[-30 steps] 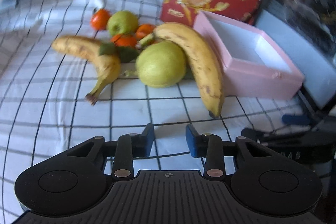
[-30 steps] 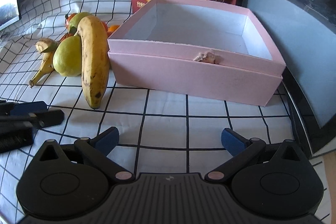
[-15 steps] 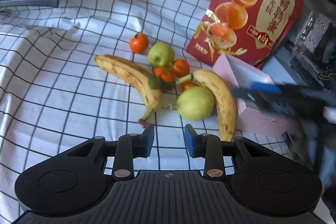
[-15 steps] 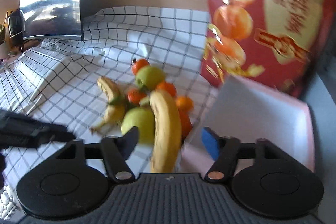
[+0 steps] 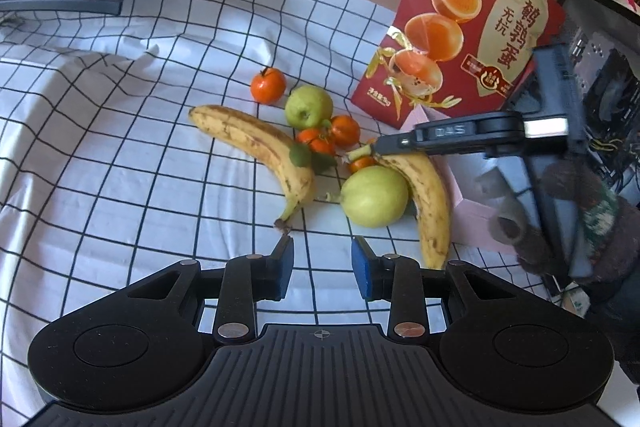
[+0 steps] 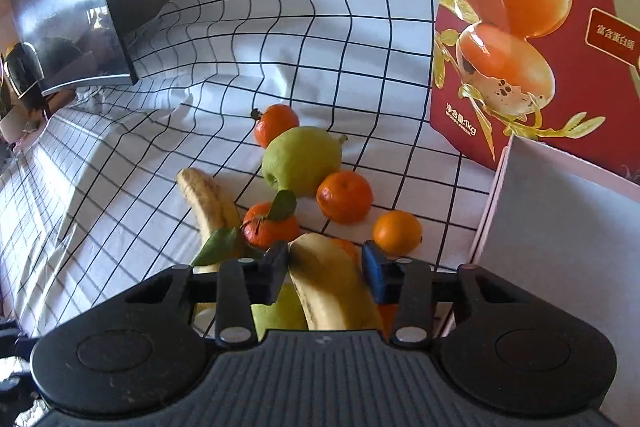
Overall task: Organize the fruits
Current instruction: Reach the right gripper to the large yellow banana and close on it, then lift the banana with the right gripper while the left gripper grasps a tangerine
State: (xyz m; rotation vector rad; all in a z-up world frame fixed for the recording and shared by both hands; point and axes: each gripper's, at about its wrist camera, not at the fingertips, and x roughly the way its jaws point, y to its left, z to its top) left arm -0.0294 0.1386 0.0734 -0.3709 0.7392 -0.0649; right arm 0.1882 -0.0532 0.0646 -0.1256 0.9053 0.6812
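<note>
Banana [image 6: 332, 279] lies between the closing right tongs [image 6: 324, 267].

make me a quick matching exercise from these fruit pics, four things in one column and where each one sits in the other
Things:
1. right gripper
2. left gripper
3. pink box
4. lone tangerine

Places:
A. farthest fruit in the pile
B. closing around the spotted banana
C. hovering with nothing between its pads
D. in front of the red bag

Pairs: 1-B, 2-C, 3-D, 4-A
</note>
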